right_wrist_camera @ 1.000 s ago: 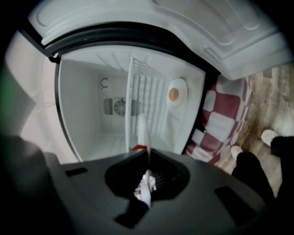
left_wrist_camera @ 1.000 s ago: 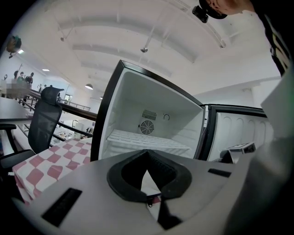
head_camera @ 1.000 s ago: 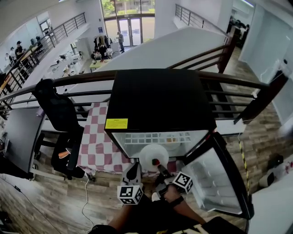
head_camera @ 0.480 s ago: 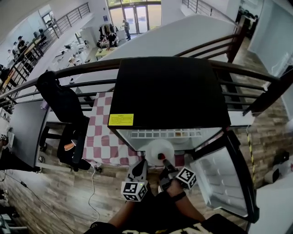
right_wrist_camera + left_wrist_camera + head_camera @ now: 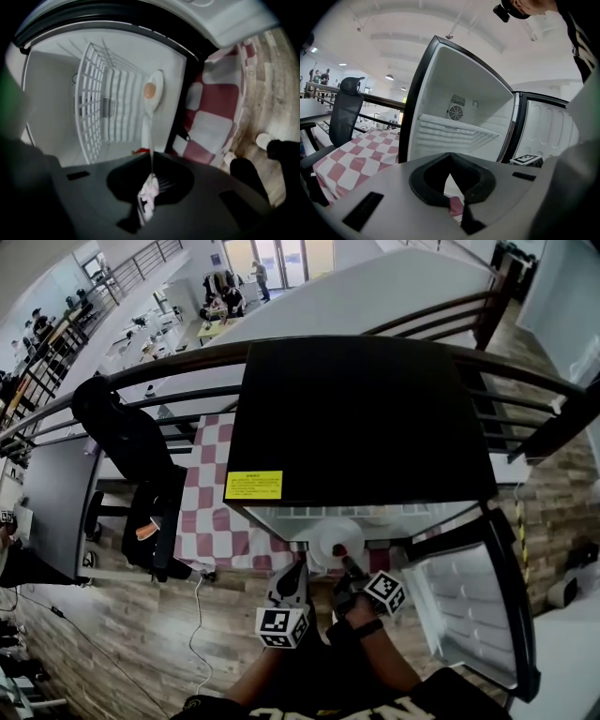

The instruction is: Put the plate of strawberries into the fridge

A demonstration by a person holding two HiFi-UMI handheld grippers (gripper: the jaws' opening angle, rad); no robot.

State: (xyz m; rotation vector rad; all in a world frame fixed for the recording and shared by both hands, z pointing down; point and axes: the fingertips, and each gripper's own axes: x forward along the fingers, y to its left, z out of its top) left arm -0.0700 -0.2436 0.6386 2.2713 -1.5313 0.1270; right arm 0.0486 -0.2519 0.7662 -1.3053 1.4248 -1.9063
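Note:
The white plate (image 5: 330,536) with a red strawberry (image 5: 339,548) on it hangs at the mouth of the open black fridge (image 5: 356,418), partly under its top edge. My right gripper (image 5: 349,568) is shut on the plate's near rim. In the right gripper view the plate (image 5: 151,117) stands edge-on from the right gripper (image 5: 151,174) into the white inside, with a strawberry (image 5: 149,90) near its far end. My left gripper (image 5: 292,575) hangs just left of the plate, and in its own view the left gripper (image 5: 450,173) is shut and holds nothing.
The fridge door (image 5: 469,615) stands open to the right. A wire shelf (image 5: 93,93) crosses the inside, with a fan grille (image 5: 456,112) on the back wall. A red-and-white checked table (image 5: 211,517) and a black office chair (image 5: 141,474) stand left of the fridge. A railing (image 5: 525,418) runs behind.
Both grippers and the plate have moved forward to the fridge opening; the plate's far edge now lies under the fridge's top edge. The right gripper's hold is unchanged.

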